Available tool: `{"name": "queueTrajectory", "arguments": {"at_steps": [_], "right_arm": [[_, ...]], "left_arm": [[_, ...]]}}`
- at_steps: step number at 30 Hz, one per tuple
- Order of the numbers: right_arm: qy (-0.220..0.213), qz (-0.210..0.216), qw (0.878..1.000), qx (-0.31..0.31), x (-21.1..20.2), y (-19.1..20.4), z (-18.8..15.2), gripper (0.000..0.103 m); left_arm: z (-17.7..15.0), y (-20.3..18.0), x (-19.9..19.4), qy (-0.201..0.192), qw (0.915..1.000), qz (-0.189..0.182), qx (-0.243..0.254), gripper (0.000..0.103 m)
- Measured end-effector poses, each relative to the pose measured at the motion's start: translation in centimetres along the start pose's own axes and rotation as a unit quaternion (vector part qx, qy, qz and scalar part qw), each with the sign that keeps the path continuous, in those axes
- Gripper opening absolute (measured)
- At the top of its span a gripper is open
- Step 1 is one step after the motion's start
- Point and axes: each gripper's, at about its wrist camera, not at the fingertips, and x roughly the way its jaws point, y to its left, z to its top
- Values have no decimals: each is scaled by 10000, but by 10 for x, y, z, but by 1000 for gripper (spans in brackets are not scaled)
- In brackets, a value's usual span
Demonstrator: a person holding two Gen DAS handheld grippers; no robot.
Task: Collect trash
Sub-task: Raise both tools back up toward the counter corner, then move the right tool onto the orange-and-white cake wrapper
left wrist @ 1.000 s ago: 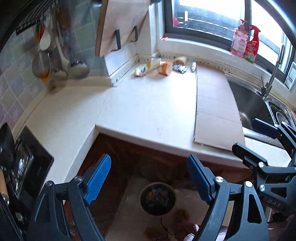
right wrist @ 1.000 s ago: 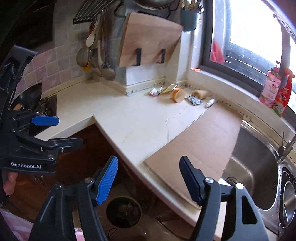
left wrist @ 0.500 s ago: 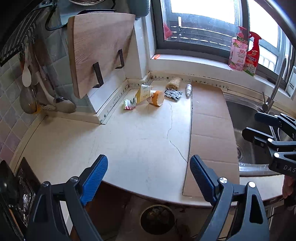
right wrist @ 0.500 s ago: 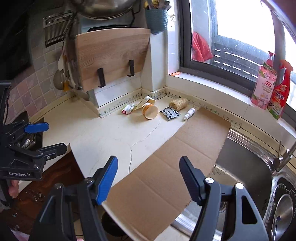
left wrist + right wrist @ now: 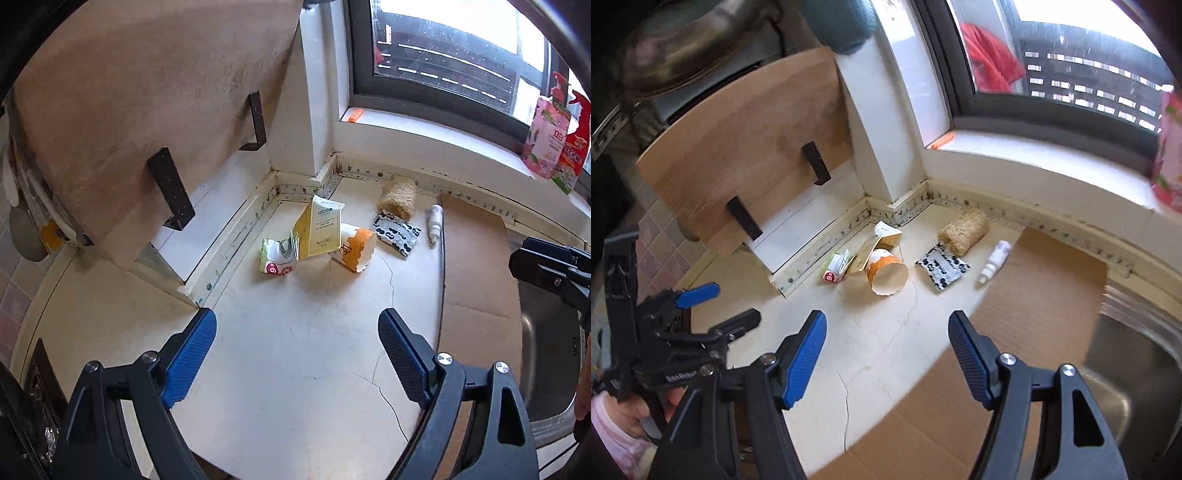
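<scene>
Trash lies in the far corner of the cream counter: a crumpled green and pink wrapper, a yellow carton, an orange and white paper cup on its side, a black and white packet, a tan scrubber and a small white bottle. My left gripper is open over bare counter, short of the trash. My right gripper is open too, nothing between its fingers.
A flat cardboard sheet covers the counter right of the trash, beside the steel sink. A wooden cutting board hangs on brackets at the left. Bottles stand on the window sill.
Both grippers have moved forward from over the floor bin to above the counter, closing on the trash in the corner. The bin has dropped out of view. Both stayed open.
</scene>
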Motion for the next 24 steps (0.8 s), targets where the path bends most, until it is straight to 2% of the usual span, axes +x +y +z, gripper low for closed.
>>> {"name": "queueTrajectory", "arguments": {"at_steps": [2,3,4,7,10,11,13,20,24], "right_arm": [[131,130,9998,75,32,-8,3,69],[198,142,9997,56,47,-6,15,69],[256,153,9996,21,69,-8,11,69],[486,316,9983,-90,135,-12,-12,69],[736,285,9966,-218,199,-26,-36,69],[822,251,9959,-285,229,-24,-13,69],[991,246,9940,-389,267,-31,-15,69],[1404,438,9871,-638,325,-23,-8,69],[1490,535,9853,-636,346,-17,-21,69]], "left_arm": [[7,-1,28,145,9999,42,19,86],[9,0,41,218,9997,75,22,82],[12,1,57,307,9995,109,21,80],[16,6,91,481,9987,174,-38,79],[18,14,119,647,9976,194,-160,79],[19,17,125,686,9972,169,-237,79],[20,24,137,791,9962,44,-364,79],[21,32,154,880,9956,49,-309,79],[22,32,161,894,9956,40,-262,79]]}}
